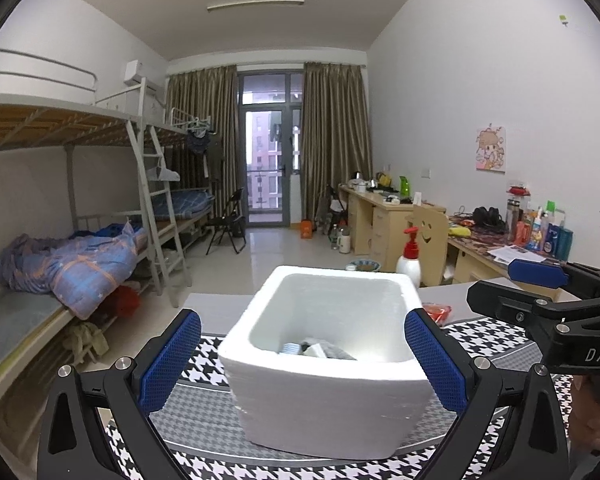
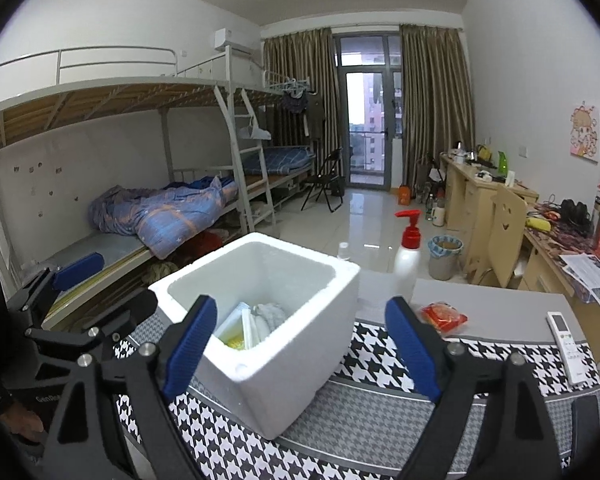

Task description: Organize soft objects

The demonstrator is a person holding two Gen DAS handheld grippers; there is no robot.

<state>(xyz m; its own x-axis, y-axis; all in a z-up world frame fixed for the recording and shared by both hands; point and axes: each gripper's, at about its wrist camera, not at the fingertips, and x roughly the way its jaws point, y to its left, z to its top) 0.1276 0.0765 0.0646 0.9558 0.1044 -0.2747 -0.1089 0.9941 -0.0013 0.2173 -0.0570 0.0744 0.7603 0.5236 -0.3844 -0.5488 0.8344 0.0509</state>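
A white foam box [image 1: 332, 396] stands on the houndstooth cloth [image 1: 204, 420]; it also shows in the right wrist view [image 2: 284, 364]. Inside lie soft items: grey and white cloth [image 1: 320, 350], and a grey knit piece [image 2: 270, 314] beside a white and yellow packet [image 2: 236, 330]. My left gripper [image 1: 304, 360] is open and empty, its blue pads on either side of the box's near wall. My right gripper [image 2: 300, 344] is open and empty, just in front of the box. Each gripper shows at the edge of the other's view.
A red snack packet [image 2: 444, 316] lies on the table right of the box. A white pump bottle with red top [image 2: 408, 256] stands behind it. A white remote [image 2: 566, 346] lies at the far right. Bunk beds stand left, desks right.
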